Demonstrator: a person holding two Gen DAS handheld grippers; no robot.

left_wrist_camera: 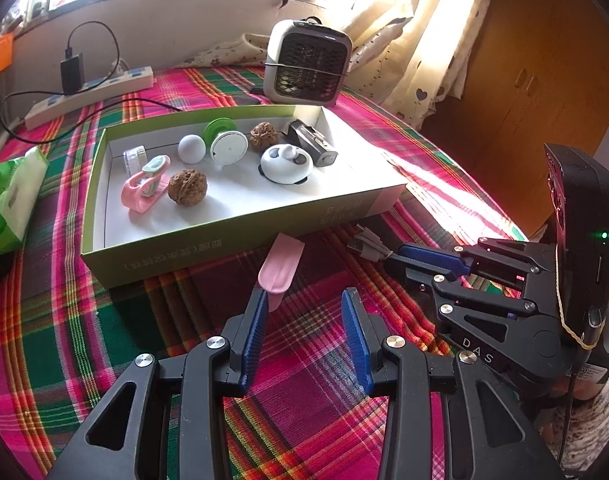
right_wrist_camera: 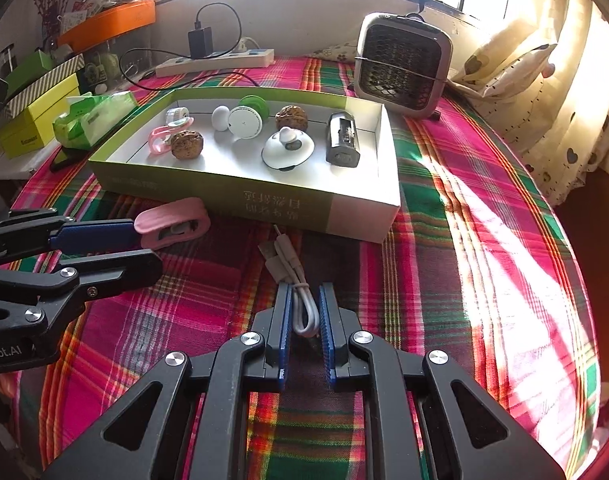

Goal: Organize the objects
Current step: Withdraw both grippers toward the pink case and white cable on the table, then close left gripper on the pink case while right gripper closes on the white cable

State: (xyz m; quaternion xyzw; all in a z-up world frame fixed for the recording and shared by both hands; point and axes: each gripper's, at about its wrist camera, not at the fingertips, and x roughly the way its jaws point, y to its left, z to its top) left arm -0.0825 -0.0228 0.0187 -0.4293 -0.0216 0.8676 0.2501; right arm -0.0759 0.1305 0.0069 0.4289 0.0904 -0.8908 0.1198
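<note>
A shallow green box (left_wrist_camera: 208, 248) (right_wrist_camera: 264, 196) with a white inside lies on the plaid cloth. It holds two walnuts (left_wrist_camera: 187, 186), a white ball, a green and white reel, a panda-faced white piece (left_wrist_camera: 286, 164), a dark grey device and a pink clip. Another pink clip (left_wrist_camera: 281, 266) (right_wrist_camera: 172, 222) lies in front of the box, at the tip of one finger of my left gripper (left_wrist_camera: 304, 296) (right_wrist_camera: 146, 248), which stands open with nothing between its pads. My right gripper (right_wrist_camera: 304, 290) (left_wrist_camera: 392, 258) is shut on a coiled white cable (right_wrist_camera: 306, 312) (left_wrist_camera: 364, 244) on the cloth.
A small grey heater (left_wrist_camera: 308, 64) (right_wrist_camera: 402, 64) stands behind the box. A power strip (left_wrist_camera: 92, 94) with a black charger lies at the back left, and a green tissue pack (left_wrist_camera: 8, 204) at the left. Curtains hang at the right, and boxes (right_wrist_camera: 36, 120) are stacked at the far left.
</note>
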